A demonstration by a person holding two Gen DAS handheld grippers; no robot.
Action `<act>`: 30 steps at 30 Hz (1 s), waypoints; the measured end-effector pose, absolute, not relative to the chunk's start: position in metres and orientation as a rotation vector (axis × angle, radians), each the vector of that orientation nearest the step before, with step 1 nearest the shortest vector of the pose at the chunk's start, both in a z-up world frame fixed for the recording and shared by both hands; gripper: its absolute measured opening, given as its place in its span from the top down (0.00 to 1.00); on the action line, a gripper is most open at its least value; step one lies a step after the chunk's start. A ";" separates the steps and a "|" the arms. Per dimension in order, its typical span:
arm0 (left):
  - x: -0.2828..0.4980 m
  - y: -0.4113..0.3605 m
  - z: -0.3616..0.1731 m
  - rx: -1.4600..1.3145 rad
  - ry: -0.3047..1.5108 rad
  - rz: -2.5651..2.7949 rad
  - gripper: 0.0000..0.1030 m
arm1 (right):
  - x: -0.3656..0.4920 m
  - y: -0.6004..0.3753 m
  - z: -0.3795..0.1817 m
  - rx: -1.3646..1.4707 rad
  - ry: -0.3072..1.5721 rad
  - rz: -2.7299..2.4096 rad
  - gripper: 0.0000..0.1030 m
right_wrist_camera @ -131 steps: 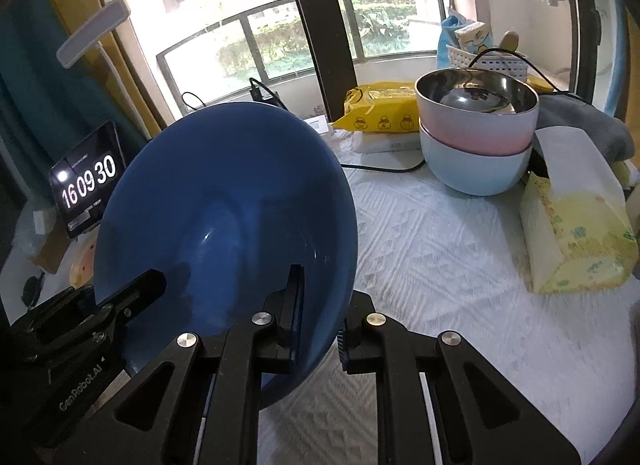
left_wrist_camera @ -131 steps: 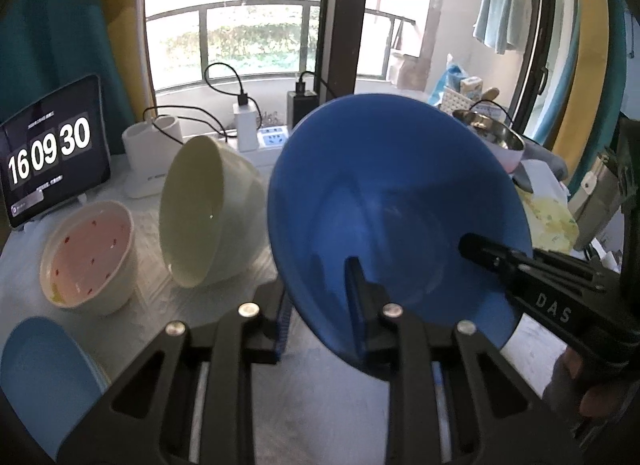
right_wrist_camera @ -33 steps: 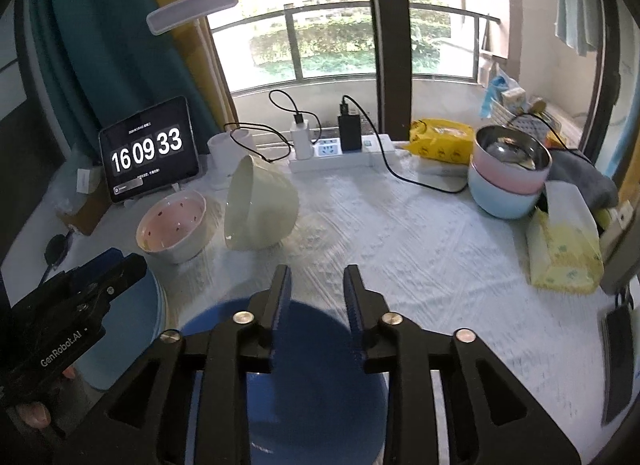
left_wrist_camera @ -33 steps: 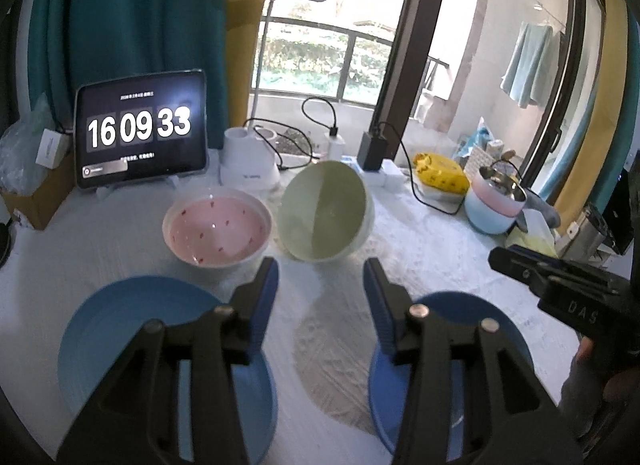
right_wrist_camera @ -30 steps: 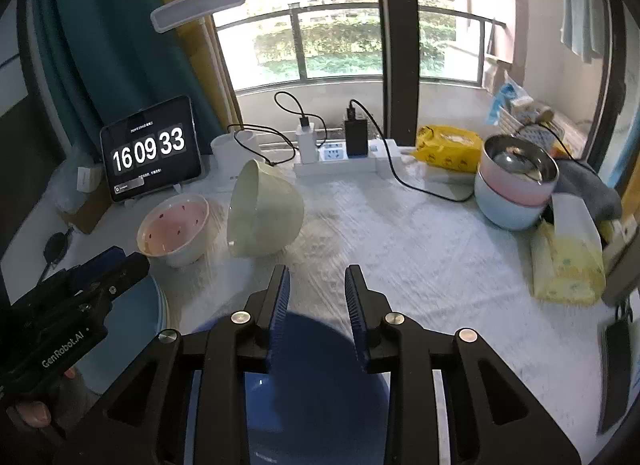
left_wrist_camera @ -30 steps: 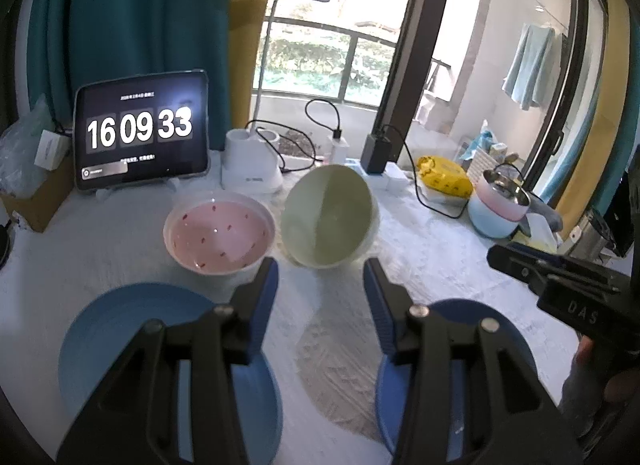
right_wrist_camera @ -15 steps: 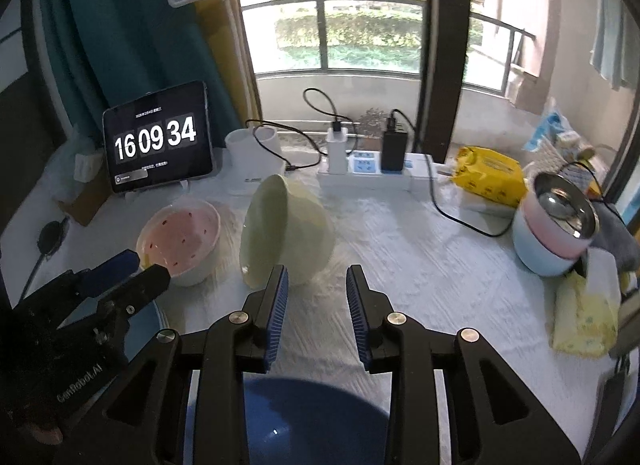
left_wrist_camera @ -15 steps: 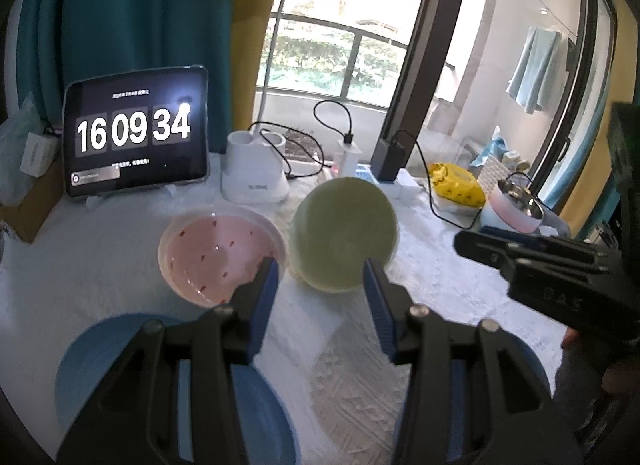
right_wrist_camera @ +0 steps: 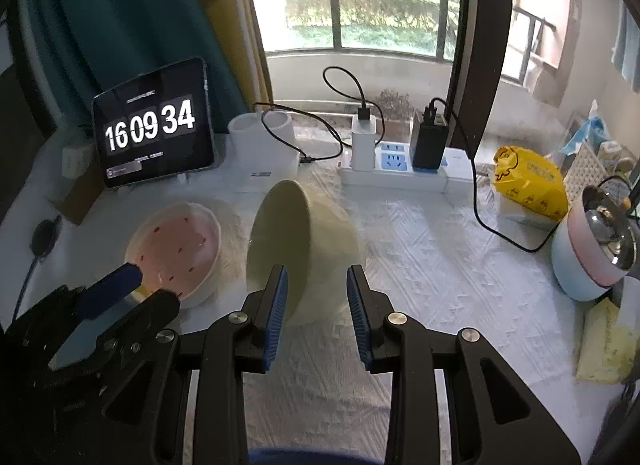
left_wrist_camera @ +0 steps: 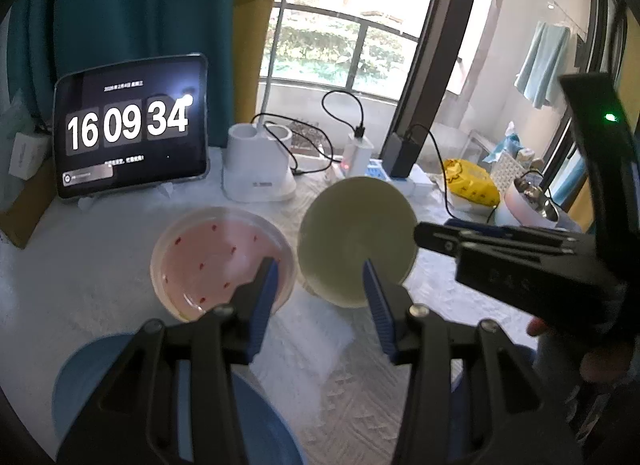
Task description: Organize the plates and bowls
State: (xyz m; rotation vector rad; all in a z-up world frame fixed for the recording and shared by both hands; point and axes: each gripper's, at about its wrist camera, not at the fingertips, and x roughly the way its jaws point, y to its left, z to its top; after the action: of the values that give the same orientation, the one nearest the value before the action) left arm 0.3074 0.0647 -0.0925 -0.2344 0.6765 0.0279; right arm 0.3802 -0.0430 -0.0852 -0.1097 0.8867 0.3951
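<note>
While the pale cream ceramic bowl point(right_wrist_camera: 304, 245) lies tipped on its side on the white textured tablecloth point(right_wrist_camera: 440, 285), the right gripper point(right_wrist_camera: 316, 313) hangs just before it — jaws spread, empty. The left gripper point(left_wrist_camera: 320, 301) — likewise released — hovers between it and the pink speckled bowl point(left_wrist_camera: 220, 261), upright just beside.

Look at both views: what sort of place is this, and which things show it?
Probably a room in a home, at a window onto a balcony: a cloth-covered table with household bowls, a power strip with chargers, and a towel hanging outside.
</note>
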 end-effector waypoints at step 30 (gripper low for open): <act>0.399 0.025 -0.118 -0.206 0.867 -0.056 0.55 | 0.451 -0.110 -0.142 0.150 1.152 0.296 0.53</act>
State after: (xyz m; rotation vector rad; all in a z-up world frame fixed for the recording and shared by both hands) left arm 0.3994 0.0250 -0.1177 -0.2058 0.8674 -0.0556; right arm 0.4505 -0.1096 -0.1424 0.1500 1.1523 0.2958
